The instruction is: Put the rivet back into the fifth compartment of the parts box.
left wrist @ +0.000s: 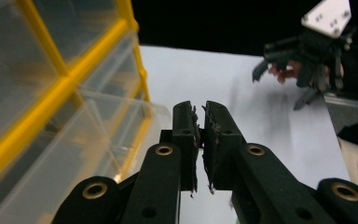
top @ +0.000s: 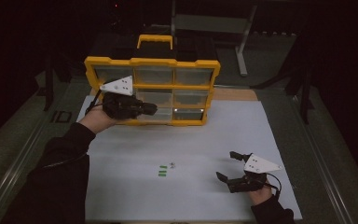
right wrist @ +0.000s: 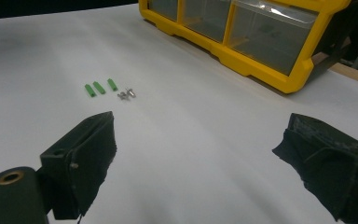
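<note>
High view: the left gripper (top: 153,108) sat against the front of the yellow organizer case (top: 152,90); the right gripper (top: 227,165) hovered well apart from it, near three green pieces (top: 162,171).
Left gripper view: jaws pressed together, empty, just beside the case's clear drawers (left wrist: 70,140).
Right gripper view: jaws spread wide, empty; green pieces and small screws (right wrist: 127,94) lay before the case.
</note>
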`<state>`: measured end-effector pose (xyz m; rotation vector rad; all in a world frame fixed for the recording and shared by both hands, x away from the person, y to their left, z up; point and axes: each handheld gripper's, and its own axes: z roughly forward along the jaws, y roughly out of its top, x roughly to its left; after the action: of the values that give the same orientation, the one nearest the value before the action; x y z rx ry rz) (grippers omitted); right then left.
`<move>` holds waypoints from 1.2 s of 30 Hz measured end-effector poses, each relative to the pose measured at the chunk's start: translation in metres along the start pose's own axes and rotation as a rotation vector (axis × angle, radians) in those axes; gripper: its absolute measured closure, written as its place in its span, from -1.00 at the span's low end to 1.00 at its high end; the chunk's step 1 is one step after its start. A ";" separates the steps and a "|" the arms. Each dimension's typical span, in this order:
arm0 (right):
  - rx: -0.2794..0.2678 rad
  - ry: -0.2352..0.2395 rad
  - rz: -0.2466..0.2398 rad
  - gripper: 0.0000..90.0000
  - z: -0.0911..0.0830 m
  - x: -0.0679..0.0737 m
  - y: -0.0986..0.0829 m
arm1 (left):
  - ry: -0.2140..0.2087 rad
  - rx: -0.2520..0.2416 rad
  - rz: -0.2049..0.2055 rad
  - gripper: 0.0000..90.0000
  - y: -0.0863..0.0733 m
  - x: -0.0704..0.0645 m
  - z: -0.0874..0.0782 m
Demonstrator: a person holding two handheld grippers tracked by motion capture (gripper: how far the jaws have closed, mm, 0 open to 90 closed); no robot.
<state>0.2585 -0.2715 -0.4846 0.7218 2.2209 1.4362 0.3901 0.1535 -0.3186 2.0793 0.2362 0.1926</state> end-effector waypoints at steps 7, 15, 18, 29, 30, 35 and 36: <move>-0.002 0.000 0.003 -0.79 0.000 0.000 0.000 | 0.040 -0.035 -0.026 0.83 0.010 0.016 -0.006; -0.008 0.003 0.003 -0.79 0.000 -0.001 0.000 | 0.064 -0.043 -0.096 0.83 0.006 0.034 -0.001; -0.010 0.003 0.003 -0.79 -0.001 0.000 0.000 | 0.075 -0.035 -0.122 0.83 0.003 0.039 0.003; -0.009 0.005 0.001 -0.79 0.000 0.000 0.000 | 0.084 0.060 -0.200 0.83 -0.006 0.047 0.019; -0.009 0.006 0.001 -0.79 0.000 0.000 0.000 | 0.090 0.078 -0.205 0.83 -0.007 0.047 0.021; -0.007 0.006 0.001 -0.79 0.000 0.000 -0.001 | 0.101 0.135 -0.225 0.83 -0.011 0.050 0.029; -0.006 0.006 0.002 -0.79 0.000 -0.001 -0.001 | 0.107 0.142 -0.225 0.83 -0.011 0.050 0.031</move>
<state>0.2588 -0.2721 -0.4853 0.7188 2.2201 1.4475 0.4444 0.1453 -0.3416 2.1655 0.5599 0.1548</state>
